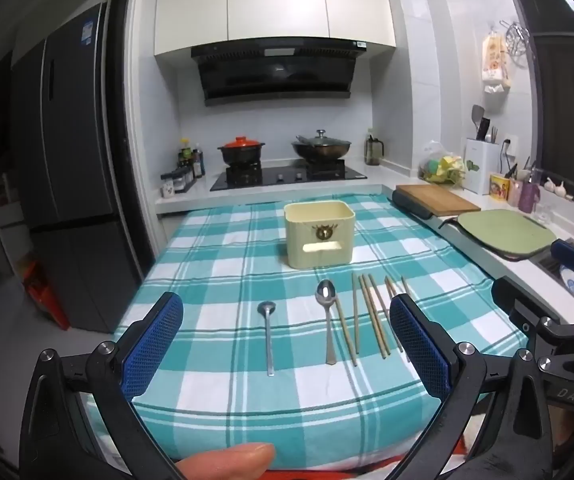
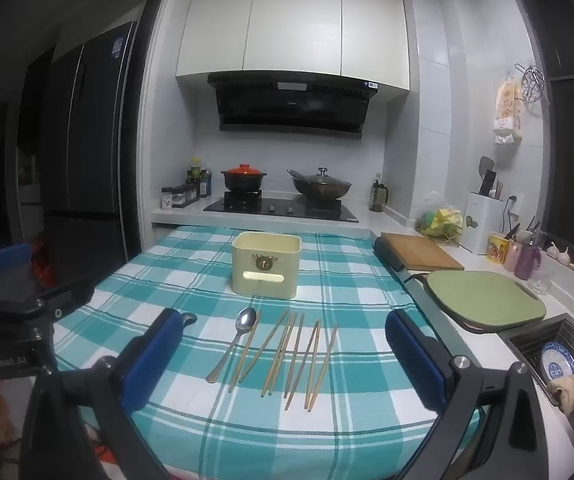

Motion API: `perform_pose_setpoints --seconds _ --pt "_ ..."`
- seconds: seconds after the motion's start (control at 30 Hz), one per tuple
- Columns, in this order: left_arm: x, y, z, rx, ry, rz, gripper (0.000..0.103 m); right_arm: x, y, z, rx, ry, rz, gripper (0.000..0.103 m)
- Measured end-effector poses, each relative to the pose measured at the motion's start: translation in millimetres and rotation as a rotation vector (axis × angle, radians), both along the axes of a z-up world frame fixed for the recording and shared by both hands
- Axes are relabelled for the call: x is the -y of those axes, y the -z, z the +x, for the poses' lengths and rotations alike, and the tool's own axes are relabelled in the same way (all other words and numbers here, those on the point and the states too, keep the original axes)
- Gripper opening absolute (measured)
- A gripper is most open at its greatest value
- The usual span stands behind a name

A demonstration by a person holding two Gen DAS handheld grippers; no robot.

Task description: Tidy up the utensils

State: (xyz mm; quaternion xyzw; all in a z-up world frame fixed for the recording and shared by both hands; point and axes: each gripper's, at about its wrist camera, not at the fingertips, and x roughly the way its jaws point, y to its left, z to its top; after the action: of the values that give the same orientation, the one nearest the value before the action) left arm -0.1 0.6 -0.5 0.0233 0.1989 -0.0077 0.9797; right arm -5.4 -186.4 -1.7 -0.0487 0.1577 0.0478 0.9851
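Observation:
A cream utensil box stands open-topped on the teal checked tablecloth; it also shows in the right wrist view. In front of it lie a small steel ladle-spoon, a steel spoon and several wooden chopsticks. The right wrist view shows the spoon and the chopsticks. My left gripper is open and empty, above the near table edge. My right gripper is open and empty, above the chopsticks.
A stove with a red-lidded pot and a wok stands behind the table. Right of the table are a wooden cutting board, a green board and a sink with a plate. A dark fridge stands left.

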Motion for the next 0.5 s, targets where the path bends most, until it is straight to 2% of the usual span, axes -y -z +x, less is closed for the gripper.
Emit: perform_pose_setpoints --seconds 0.5 --pt "5.2 -1.4 0.4 -0.004 0.011 -0.007 0.103 1.3 1.4 0.3 -0.007 0.004 0.015 0.103"
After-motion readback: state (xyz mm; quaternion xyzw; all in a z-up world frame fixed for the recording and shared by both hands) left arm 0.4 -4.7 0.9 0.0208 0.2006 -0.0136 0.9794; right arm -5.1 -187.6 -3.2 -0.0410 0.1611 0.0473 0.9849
